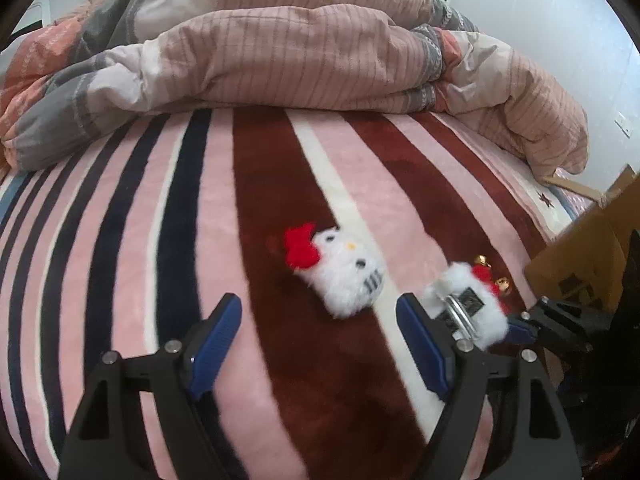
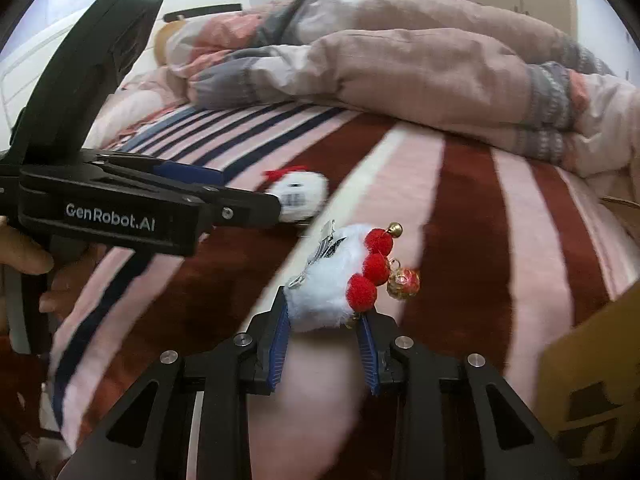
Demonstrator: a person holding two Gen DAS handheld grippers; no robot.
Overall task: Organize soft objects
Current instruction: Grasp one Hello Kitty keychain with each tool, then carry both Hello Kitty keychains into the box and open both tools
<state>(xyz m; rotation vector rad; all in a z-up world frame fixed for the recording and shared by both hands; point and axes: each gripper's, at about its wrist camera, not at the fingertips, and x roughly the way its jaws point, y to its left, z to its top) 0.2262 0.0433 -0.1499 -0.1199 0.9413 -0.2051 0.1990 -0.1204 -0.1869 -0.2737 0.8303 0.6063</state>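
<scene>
A white plush cat head with a red bow lies on the striped blanket, just ahead of my open, empty left gripper. It also shows in the right wrist view, partly behind the left gripper's body. My right gripper is shut on a white fluffy hair clip with red pompoms and gold bells, held just above the blanket. The same clip shows in the left wrist view, right of my left gripper's right finger, with the right gripper's fingers on it.
A rumpled pink and grey duvet is heaped across the far side of the bed. A cardboard box stands at the bed's right edge, also in the right wrist view. A white wall is behind.
</scene>
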